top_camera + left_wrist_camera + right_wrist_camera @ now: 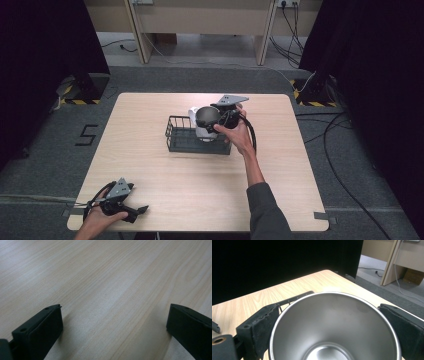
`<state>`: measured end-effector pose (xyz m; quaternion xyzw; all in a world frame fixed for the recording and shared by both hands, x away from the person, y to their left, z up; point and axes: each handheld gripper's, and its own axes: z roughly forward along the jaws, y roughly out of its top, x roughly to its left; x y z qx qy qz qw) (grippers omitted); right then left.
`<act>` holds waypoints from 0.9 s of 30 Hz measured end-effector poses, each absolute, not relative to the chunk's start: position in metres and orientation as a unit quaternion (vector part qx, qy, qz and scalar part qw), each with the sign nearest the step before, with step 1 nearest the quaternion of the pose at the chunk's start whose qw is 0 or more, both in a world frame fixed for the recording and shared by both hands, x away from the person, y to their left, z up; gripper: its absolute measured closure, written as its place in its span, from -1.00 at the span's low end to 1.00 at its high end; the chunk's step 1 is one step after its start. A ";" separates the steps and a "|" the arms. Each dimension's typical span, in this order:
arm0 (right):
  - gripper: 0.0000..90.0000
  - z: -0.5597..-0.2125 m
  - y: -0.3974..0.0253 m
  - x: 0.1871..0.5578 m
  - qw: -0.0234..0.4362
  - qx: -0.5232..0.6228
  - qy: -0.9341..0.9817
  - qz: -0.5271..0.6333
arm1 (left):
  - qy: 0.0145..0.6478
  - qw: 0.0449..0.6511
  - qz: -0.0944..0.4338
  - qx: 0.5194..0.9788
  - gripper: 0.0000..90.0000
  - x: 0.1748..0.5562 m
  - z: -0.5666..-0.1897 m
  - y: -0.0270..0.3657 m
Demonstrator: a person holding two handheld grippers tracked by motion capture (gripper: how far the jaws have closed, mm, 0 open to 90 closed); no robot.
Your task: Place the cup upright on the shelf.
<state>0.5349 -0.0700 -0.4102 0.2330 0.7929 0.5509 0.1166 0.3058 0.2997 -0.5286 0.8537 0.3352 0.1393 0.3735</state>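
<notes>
The right gripper holds a steel cup over the basket, a dark wire rack near the middle of the table. In the right gripper view the cup sits between the two black jaws, which press on its rim from either side; its mouth faces the camera, showing a shiny bare inside. In the high view the cup is tilted, its mouth turned toward the person, and it hangs above the right end of the basket. Just behind and under it is something white (what it is cannot be told). A strip of the basket's rim peeks out behind the cup in the right gripper view.

The left gripper is well apart from the basket, at the near left edge of the table, lying low in the person's left hand. In the left gripper view its jaws stand wide apart with bare wood between them, gripping nothing.
</notes>
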 end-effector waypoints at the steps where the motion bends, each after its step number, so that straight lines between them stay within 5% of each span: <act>1: -0.87 -0.411 -0.070 0.535 0.115 0.232 0.793 0.552 | 0.335 0.374 0.139 0.854 -1.00 0.306 -0.529 0.300; 17: -0.87 -0.422 -0.064 0.533 0.115 0.219 0.812 0.528 | 0.335 0.374 0.139 0.854 -1.00 0.306 -0.529 0.300; 27: -0.89 -0.417 -0.061 0.527 0.157 0.217 0.811 0.520 | 0.335 0.374 0.139 0.854 -1.00 0.306 -0.529 0.300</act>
